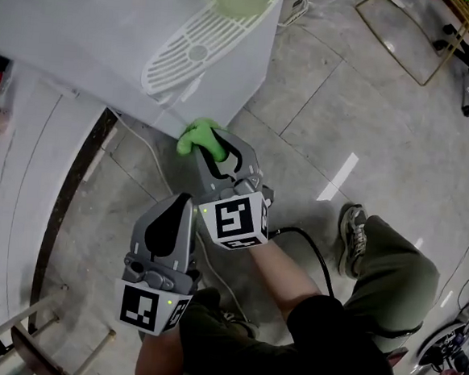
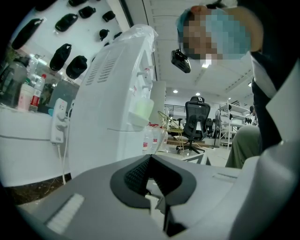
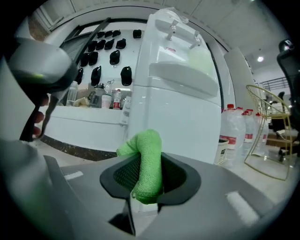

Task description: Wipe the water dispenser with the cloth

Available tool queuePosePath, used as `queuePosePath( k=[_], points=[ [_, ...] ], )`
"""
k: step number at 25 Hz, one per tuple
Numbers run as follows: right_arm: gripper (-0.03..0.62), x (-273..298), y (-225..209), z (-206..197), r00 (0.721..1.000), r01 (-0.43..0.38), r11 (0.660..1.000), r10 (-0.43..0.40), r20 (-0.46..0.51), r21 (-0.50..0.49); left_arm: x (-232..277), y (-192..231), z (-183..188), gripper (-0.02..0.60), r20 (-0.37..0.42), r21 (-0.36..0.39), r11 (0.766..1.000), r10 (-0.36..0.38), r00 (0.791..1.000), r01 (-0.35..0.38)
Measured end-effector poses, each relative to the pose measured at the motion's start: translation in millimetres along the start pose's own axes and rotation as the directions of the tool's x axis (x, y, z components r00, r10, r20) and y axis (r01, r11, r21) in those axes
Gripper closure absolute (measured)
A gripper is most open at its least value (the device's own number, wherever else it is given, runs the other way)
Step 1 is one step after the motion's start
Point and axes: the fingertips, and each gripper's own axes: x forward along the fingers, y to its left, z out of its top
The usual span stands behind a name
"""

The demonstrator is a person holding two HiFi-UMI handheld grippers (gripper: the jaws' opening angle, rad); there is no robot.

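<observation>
The green cloth (image 3: pixel 147 161) is bunched and clamped between the jaws of the right tool (image 3: pixel 146 183), just beside the lower corner of the white water dispenser (image 1: pixel 92 42); whether it touches cannot be made out. The left tool (image 2: pixel 151 178) sits nearer the person, jaws pressed together on nothing, above the tiled floor (image 1: pixel 370 112).

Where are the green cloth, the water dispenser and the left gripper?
green cloth (image 3: pixel 147 161), right gripper view, its folded middle between the jaws.
water dispenser (image 3: pixel 185 119), right gripper view, its white front panel.
left gripper (image 2: pixel 150 158), left gripper view, where its closed fingertips meet.
</observation>
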Motion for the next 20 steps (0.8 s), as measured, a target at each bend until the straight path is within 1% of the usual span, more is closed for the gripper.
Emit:
queuePosePath(
  k=[3, 4, 8, 11, 14, 16, 18, 20],
  points=[
    [0.476, 9.4, -27.0, -2.9, 0.999, 0.038, 0.999, -0.038, -0.014, -0.002, -3.9, 3.6, 5.7, 0.580, 0.023, -0.002, 1.000, 0.015, 1.000, -0.015],
    [0.476, 12.8, -37.0, -4.1, 0.998, 0.051, 0.999, -0.052, -0.022, -0.005, -4.7, 2.4, 6.8, 0.580, 0.022, -0.002, 1.000, 0.009, 1.000, -0.009],
    [0.474, 24.8, -67.4, -7.6, 0.996, 0.066, 0.993, -0.071, -0.049, -0.096, -7.8, -3.2, 13.2, 0.580, 0.035, -0.008, 1.000, -0.013, 0.999, 0.013],
    [0.474, 34.5, -95.2, -11.8, 0.992, 0.092, 0.988, -0.101, -0.070, -0.128, -10.7, -0.1, 18.5, 0.580, 0.061, -0.008, 1.000, 0.002, 0.998, -0.002],
    [0.474, 43.2, -126.3, -17.1, 0.986, 0.117, 0.980, -0.135, -0.101, -0.163, -11.5, -3.4, 17.8, 0.580, 0.056, -0.009, 1.000, -0.010, 0.998, 0.010],
    [0.476, 49.3, -152.4, -19.0, 0.977, 0.151, 0.976, -0.172, -0.127, -0.160, -12.9, -3.4, 16.7, 0.580, 0.051, -0.009, 1.000, -0.011, 0.999, 0.011],
    [0.476, 55.5, -177.4, -16.9, 0.969, 0.184, 0.975, -0.200, -0.142, -0.123, -14.2, -1.6, 16.7, 0.580, 0.052, -0.013, 1.000, -0.006, 0.999, 0.006],
    [0.476, 60.4, -197.6, -15.6, 0.962, 0.208, 0.972, -0.223, -0.156, -0.111, -15.9, -0.6, 17.4, 0.580, 0.055, -0.012, 1.000, -0.001, 0.998, 0.002]
  ],
)
